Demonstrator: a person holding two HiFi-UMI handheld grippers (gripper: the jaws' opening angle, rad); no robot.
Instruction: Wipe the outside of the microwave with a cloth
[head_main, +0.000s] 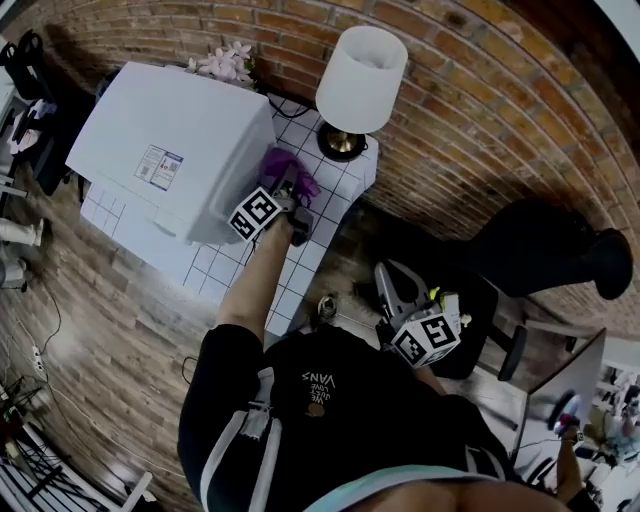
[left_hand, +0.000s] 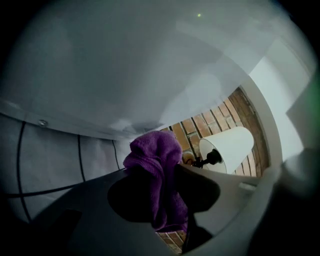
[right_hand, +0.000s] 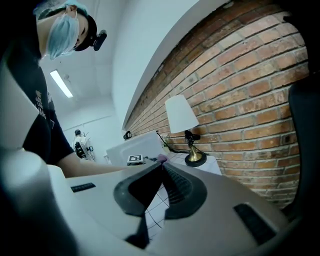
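Note:
The white microwave (head_main: 170, 140) stands on a white tiled table (head_main: 300, 262). My left gripper (head_main: 289, 183) is at the microwave's right side, shut on a purple cloth (head_main: 277, 161). In the left gripper view the cloth (left_hand: 150, 150) is bunched between the jaws of the left gripper (left_hand: 165, 172), up against the microwave's white side wall (left_hand: 125, 65). My right gripper (head_main: 392, 280) hangs low by the person's body, off the table, shut with nothing in it. In the right gripper view the right gripper (right_hand: 161, 166) has its tips together, and the microwave (right_hand: 140, 144) shows far off.
A lamp with a white shade (head_main: 361, 68) on a brass base stands on the table's back corner, right of the microwave. Pink flowers (head_main: 226, 62) lie behind the microwave. A brick wall (head_main: 470, 110) runs behind. A black chair (head_main: 540, 250) sits at right on the wood floor.

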